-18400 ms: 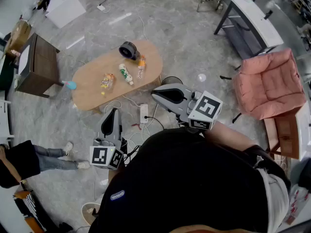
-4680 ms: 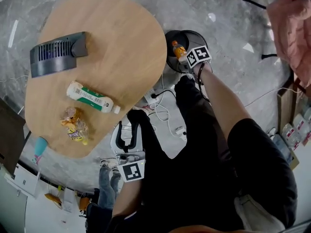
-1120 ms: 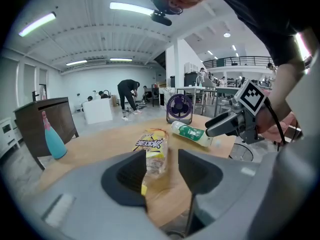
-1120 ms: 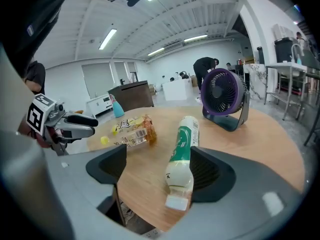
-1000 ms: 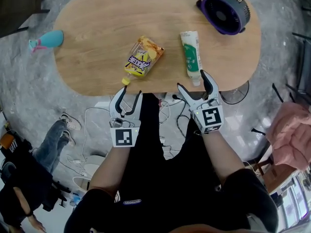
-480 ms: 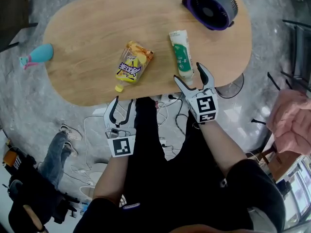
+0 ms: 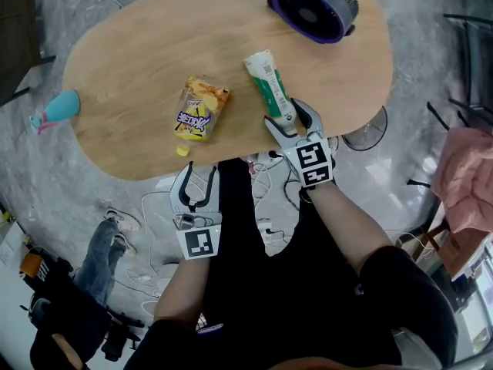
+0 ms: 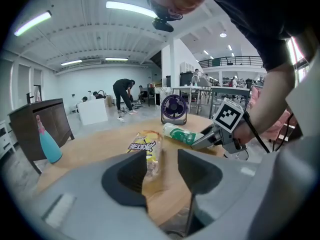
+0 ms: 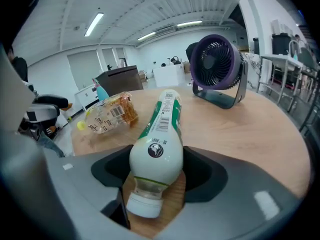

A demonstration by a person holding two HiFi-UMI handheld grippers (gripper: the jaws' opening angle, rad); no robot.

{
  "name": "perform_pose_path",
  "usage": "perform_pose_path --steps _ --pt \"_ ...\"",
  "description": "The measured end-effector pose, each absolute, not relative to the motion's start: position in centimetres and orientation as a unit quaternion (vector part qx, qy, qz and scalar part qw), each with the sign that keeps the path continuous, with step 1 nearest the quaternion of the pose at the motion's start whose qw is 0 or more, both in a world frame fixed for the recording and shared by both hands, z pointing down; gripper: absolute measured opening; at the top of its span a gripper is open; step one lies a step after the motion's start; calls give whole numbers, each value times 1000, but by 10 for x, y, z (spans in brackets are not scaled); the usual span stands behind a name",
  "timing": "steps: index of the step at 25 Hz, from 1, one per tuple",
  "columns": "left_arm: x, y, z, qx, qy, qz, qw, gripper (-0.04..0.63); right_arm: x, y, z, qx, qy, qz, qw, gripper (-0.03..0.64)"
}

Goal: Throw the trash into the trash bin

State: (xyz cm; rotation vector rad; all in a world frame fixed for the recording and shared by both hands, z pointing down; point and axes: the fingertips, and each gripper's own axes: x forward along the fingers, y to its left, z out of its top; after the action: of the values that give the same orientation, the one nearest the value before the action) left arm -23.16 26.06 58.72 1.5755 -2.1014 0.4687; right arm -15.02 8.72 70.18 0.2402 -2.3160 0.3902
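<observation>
A green-and-white plastic bottle (image 7: pixel 266 85) lies on the oval wooden table (image 7: pixel 139 60), cap toward me. My right gripper (image 7: pixel 286 116) is open, and its jaws straddle the bottle's neck and shoulder (image 9: pixel 156 154), close along both sides. A yellow snack bag (image 7: pixel 196 111) lies left of the bottle, with a small yellow cap (image 7: pixel 180 150) beside it. My left gripper (image 7: pixel 199 173) hangs open just off the table's near edge with nothing in it. In the left gripper view the snack bag (image 8: pixel 144 145) lies ahead of its jaws.
A purple desk fan (image 7: pixel 312 5) stands at the table's far right. A teal bottle (image 7: pixel 52 112) sits on the floor to the left. A dark round rim (image 7: pixel 367 132) shows past the table's right edge. Cables (image 7: pixel 266 226) and a seated person's legs (image 7: pixel 104 245) lie below.
My right gripper has moved forward over the table edge, so its jaws now flank the bottle's neck. The left gripper has drawn back a little from the table.
</observation>
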Motion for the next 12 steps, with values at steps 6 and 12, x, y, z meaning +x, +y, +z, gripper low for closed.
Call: perform_pose_path --steps 6,12 --pt "-214 237 589 601 -743 192 223 201 -137 86 681 72 -920 177 344 333" --pt "-194 204 587 632 -718 211 201 201 -104 78 642 80 -932 202 291 331"
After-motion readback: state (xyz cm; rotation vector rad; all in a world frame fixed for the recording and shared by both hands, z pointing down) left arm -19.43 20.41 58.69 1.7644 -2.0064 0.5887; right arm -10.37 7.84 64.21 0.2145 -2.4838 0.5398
